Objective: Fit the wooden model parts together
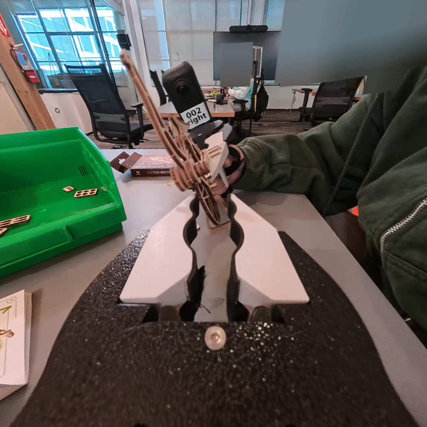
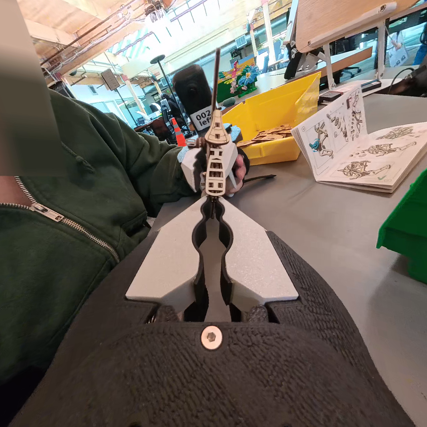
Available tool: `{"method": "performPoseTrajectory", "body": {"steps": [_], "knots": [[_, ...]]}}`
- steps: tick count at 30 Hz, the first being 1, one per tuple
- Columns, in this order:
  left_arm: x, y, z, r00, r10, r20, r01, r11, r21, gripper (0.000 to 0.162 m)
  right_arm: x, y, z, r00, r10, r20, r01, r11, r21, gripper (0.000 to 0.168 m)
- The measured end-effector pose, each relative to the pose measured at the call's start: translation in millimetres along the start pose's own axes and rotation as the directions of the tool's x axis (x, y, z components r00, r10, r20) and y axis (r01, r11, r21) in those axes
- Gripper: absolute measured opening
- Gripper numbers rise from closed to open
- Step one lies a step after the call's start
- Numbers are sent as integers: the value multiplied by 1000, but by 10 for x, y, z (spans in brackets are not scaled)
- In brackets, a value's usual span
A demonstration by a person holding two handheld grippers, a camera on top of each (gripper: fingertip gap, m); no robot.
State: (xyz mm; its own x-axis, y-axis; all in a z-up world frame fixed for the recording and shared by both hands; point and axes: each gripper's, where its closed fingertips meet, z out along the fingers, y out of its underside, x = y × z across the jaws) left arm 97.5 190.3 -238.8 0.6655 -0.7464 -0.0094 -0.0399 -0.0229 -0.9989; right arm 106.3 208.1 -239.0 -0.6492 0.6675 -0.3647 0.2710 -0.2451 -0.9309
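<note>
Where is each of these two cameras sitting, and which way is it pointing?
Left wrist view: sits on the left gripper, looks along its fingers at the wooden model, the green bin and the right gripper; a green sleeve shows.
Right wrist view: sits on the right gripper, faces the left gripper, yellow bin and booklet; a green jacket shows.
Shared: the model, gripped from opposite sides.

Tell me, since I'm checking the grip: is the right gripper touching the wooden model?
Touching. In the right wrist view the right gripper has its fingertips closed on the lower edge of the wooden model, with no gap showing.
</note>
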Motion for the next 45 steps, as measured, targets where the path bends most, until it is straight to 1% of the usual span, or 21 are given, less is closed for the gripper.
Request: {"method": "performPoseTrajectory", "body": {"steps": [5, 8, 10, 12, 13, 14, 15, 16, 17, 19, 21, 23, 25, 28, 29, 31, 32, 34, 37, 40, 45], "knots": [[-77, 24, -40, 998, 32, 54, -31, 999, -19, 26, 66, -47, -110, 998, 60, -5, -60, 998, 24, 1], [-147, 26, -79, 993, 59, 98, -56, 998, -30, 28, 122, -65, -174, 991, 134, -16, -133, 991, 30, 1], [-209, 40, -115, 982, 121, 144, -114, 992, -58, 30, 174, -51, -216, 978, 209, -30, -208, 978, 24, 1], [-272, 79, -150, 945, 262, 196, -240, 962, -129, 34, 206, -29, -251, 950, 313, -22, -312, 950, 25, 1], [-279, 103, -158, 905, 374, 204, -340, 923, -181, 39, 208, -22, -264, 931, 366, -3, -366, 930, 29, 1], [-228, 106, -150, 841, 509, 181, -472, 855, -214, 40, 203, -19, -272, 912, 409, 22, -409, 912, 33, 1], [-159, 97, -139, 742, 651, 160, -612, 755, -233, 40, 201, -21, -275, 898, 438, 43, -440, 897, 38, 1], [-120, 92, -129, 616, 772, 158, -726, 634, -265, 44, 196, -19, -273, 883, 465, 60, -467, 883, 39, 1], [-94, 119, -109, 492, 859, 140, -803, 510, -309, 50, 185, -12, -266, 869, 490, 75, -493, 869, 34, 1], [-74, 221, -48, 300, 951, 81, -870, 307, -385, 63, 160, 19, -242, 842, 531, 94, -534, 845, 13, 1], [-82, 249, -10, 168, 984, 55, -885, 175, -431, 61, 125, 84, -208, 821, 561, 100, -562, 827, -30, 0], [-113, 215, -6, 75, 996, 51, -875, 90, -476, 55, 85, 137, -174, 808, 579, 107, -575, 815, -66, 0], [-70, 210, 2, 36, 999, 33, -880, 48, -473, 41, 49, 169, -150, 800, 589, 115, -581, 808, -92, 1], [30, 244, 37, 0, 1000, -6, -893, -3, -450, 11, 33, 169, -143, 801, 587, 116, -579, 809, -99, 0], [60, 267, 55, -8, 1000, -22, -895, -17, -445, 3, 38, 160, -146, 804, 584, 113, -577, 812, -93, 0], [73, 300, 82, -6, 999, -39, -888, -23, -460, 1, 101, 163, -167, 816, 575, 62, -570, 818, -78, 13], [55, 325, 86, 19, 999, -51, -877, -7, -481, 0, 171, 208, -200, 820, 572, -3, -570, 817, -86, 19], [65, 352, 91, 116, 992, -41, -865, 80, -495, 0, 308, 241, -316, 853, 507, -128, -518, 851, -86, 22], [65, 336, 93, 274, 962, 8, -831, 241, -502, 0, 434, 179, -514, 898, 361, -253, -394, 914, -94, 25], [58, 302, 96, 410, 910, 54, -790, 384, -477, 0, 420, 221, -597, 923, 255, -289, -311, 935, -171, 24], [16, 309, 70, 527, 846, 85, -733, 503, -458, 0, 463, 560, -610, 941, 8, -338, -161, 890, -427, 23]]}}
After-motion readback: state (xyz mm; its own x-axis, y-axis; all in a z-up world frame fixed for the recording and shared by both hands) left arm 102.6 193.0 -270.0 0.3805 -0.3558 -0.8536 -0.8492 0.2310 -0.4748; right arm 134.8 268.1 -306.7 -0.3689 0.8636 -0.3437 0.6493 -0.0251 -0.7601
